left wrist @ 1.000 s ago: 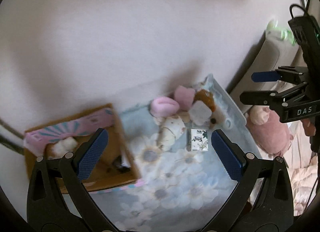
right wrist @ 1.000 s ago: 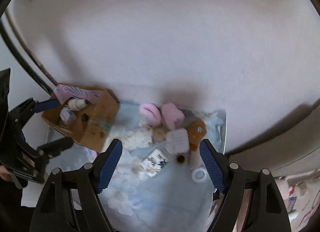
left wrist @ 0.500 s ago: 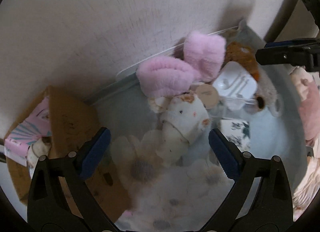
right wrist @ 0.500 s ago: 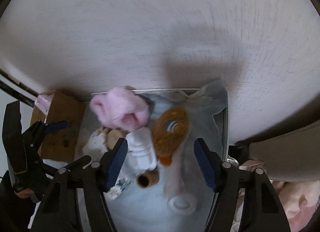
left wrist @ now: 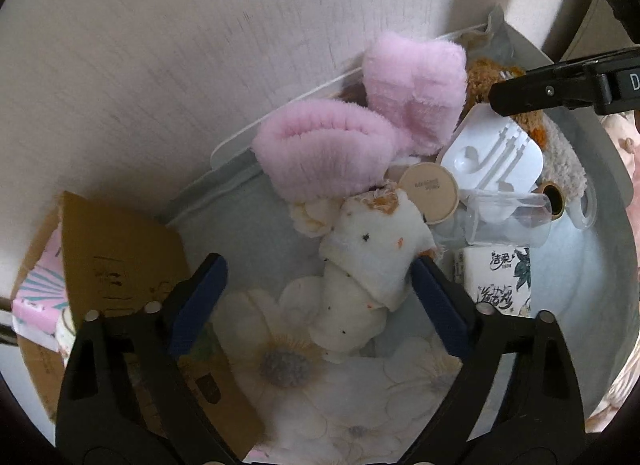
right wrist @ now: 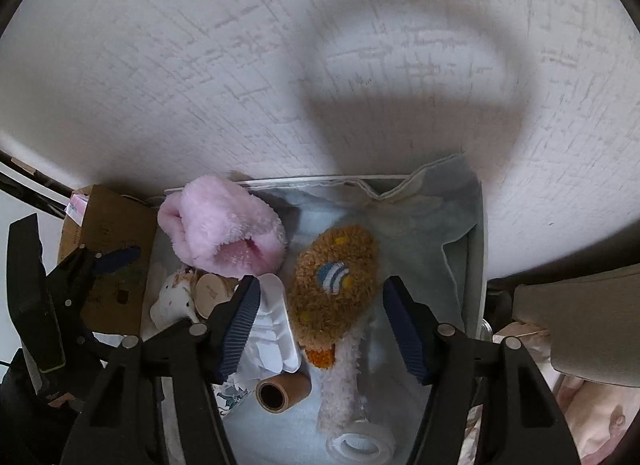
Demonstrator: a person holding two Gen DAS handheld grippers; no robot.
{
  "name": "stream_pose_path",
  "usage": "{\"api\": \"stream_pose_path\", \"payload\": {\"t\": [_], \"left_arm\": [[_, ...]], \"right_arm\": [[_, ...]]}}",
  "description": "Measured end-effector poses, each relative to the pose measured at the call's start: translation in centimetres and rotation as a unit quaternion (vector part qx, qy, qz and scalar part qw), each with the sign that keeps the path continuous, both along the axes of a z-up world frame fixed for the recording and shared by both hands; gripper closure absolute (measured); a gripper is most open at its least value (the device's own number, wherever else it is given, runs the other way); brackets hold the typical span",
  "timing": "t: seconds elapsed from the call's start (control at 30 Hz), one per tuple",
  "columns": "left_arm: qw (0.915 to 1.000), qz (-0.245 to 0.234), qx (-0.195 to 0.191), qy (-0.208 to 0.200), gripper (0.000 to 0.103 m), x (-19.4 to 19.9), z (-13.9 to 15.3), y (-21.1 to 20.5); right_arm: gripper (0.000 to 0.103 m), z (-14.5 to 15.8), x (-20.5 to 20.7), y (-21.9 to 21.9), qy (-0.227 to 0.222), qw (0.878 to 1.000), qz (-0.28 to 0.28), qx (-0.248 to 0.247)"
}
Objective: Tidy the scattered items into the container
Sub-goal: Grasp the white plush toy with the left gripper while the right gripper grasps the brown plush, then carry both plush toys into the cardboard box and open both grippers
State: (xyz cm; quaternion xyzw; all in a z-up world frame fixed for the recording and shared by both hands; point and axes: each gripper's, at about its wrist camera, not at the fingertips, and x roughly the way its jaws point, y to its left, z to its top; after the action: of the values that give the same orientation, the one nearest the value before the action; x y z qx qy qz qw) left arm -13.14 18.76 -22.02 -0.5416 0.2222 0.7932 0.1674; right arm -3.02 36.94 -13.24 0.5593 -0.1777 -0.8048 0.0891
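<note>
Left tool (left wrist: pixel 316 301), spread wide low in frame, straddles the white plush toy (left wrist: pixel 370 261); centre on its body, then squeeze.

A pale blue cloth printed with white flowers (left wrist: pixel 288 365) is covering the tabletop, whose white edge (left wrist: pixel 240 141) is showing at the wall. Lying on the cloth: a pink fluffy slipper (left wrist: pixel 328 153) at twelve o'clock, a white plush toy (left wrist: pixel 368 265) at centre, a tissue pack (left wrist: pixel 500 281) at three o'clock, and a cardboard box (left wrist: pixel 120 249) sitting at nine o'clock.
</note>
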Motion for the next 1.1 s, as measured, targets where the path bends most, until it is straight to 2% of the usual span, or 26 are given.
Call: {"api": "stream_pose_path", "payload": {"t": [0.1, 0.17, 0.23, 0.3, 0.33, 0.47, 0.6, 0.83, 1.03, 1.07, 1.1], "left_arm": [[1.0000, -0.005, 0.003, -0.002, 0.013, 0.3, -0.1, 0.0], [0.9999, -0.010, 0.006, -0.008, 0.016, 0.5, -0.2, 0.0], [0.9994, -0.018, 0.019, -0.022, 0.033, 0.9, -0.4, 0.0], [0.9986, -0.023, 0.031, -0.037, 0.057, 1.2, -0.7, -0.1], [0.9982, -0.026, 0.037, -0.040, 0.062, 1.5, -0.6, 0.0], [0.9983, -0.032, 0.033, -0.035, 0.072, 2.2, -0.2, 0.1], [0.9982, -0.032, 0.039, -0.031, 0.075, 2.9, 0.9, -0.4], [0.9969, -0.030, 0.072, -0.011, 0.075, 4.7, 5.1, -1.8], [0.9934, -0.023, 0.111, 0.018, 0.075, 6.4, 11.0, -4.8], [0.9928, -0.022, 0.116, 0.022, 0.075, 3.7, 12.4, -4.7], [0.9921, -0.020, 0.121, 0.027, 0.075, 3.9, 13.3, -5.4]], "right_arm": [[0.044, -0.2, 0.2, -0.3, 0.000, 1.000, -0.002, -0.002], [0.049, -0.3, 0.3, -0.6, 0.000, 1.000, -0.001, -0.004], [0.053, -0.3, 0.5, -1.0, -0.001, 1.000, 0.000, 0.003], [0.066, -0.2, 0.8, -1.5, 0.003, 1.000, 0.005, 0.008], [0.075, -0.1, 0.9, -1.6, 0.002, 1.000, 0.006, 0.008], [0.076, 0.3, 1.7, -2.3, 0.006, 1.000, 0.003, 0.015], [0.076, 1.7, 2.8, -3.3, 0.023, 0.999, -0.001, 0.026], [0.076, 6.0, 4.5, -5.6, 0.055, 0.998, -0.002, 0.044], [0.076, 11.9, 4.9, -9.5, 0.086, 0.994, 0.018, 0.065], [0.076, 12.8, 3.6, -8.8, 0.091, 0.993, 0.021, 0.068], [0.076, 13.6, 2.8, -9.0, 0.096, 0.992, 0.026, 0.072]]}}
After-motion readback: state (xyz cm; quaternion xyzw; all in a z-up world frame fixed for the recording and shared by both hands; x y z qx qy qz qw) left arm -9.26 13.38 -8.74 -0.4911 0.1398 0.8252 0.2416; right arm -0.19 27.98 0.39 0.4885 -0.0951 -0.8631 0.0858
